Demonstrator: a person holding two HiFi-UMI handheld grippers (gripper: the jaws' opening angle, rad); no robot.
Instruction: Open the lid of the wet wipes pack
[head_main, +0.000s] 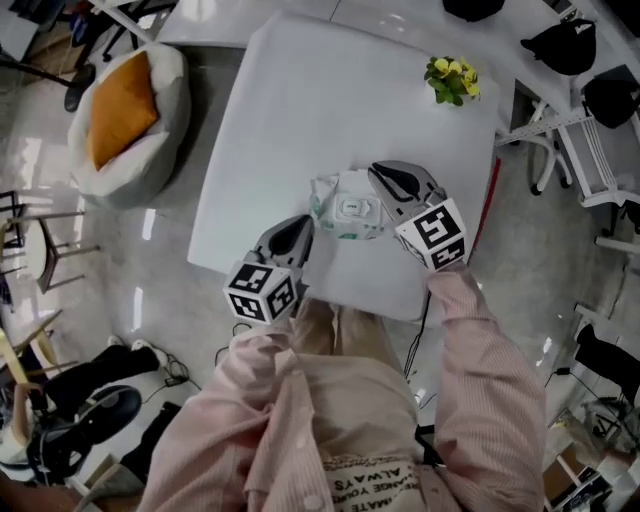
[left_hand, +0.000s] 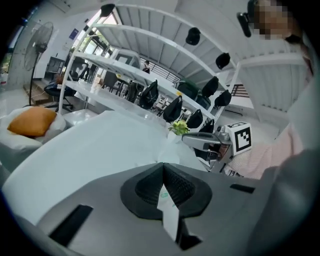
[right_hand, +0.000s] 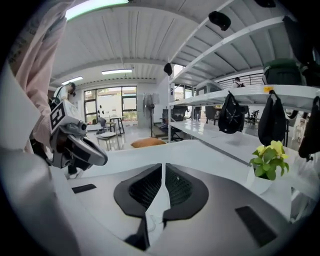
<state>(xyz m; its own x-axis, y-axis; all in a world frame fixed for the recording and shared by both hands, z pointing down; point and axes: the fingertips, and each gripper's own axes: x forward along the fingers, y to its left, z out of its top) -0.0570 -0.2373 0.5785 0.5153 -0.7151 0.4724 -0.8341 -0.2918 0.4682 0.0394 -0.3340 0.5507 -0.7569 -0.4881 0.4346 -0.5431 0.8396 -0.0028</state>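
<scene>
**The wet wipes pack** (head_main: 345, 208) sits between the two grippers, over the near part of the white surface (head_main: 300, 100). It cannot be told whether it rests on the surface or hangs just clear of it.

**Handling (judged).**
- The pack is a soft, light film pouch with yielding, moist contents, so the body will likely sag and twist if held by one end only.
- The film looks smooth and is probably slippery. The flat end seams give the firmest hold for steadying it.
- The lid (head_main: 352, 207) is the one stiff part, a small hinged flap that probably snaps shut. It is best taken at its free lip while the pouch is braced against the pull.

**Appearance.** The pouch is crumpled and white, with green print along its edges. The pale rectangular lid sits in the middle of the upper face, lying flat, and appears shut.

**Left gripper** (head_main: 300, 228). The fingers are clenched on the near-left edge of the pouch. The left gripper view shows a thin white strip of the wet wipes pack (left_hand: 167, 207), with green print, pinched between them.

**Right gripper** (head_main: 380, 172). The fingers are likewise clenched on the far-right edge, with a white fold of the wet wipes pack (right_hand: 156, 205) nipped between them.

Both grips are on film and neither is on the lid.

**Surroundings.** A small potted plant (head_main: 452, 80) stands near the far right corner of the surface, well apart from the pack.
</scene>
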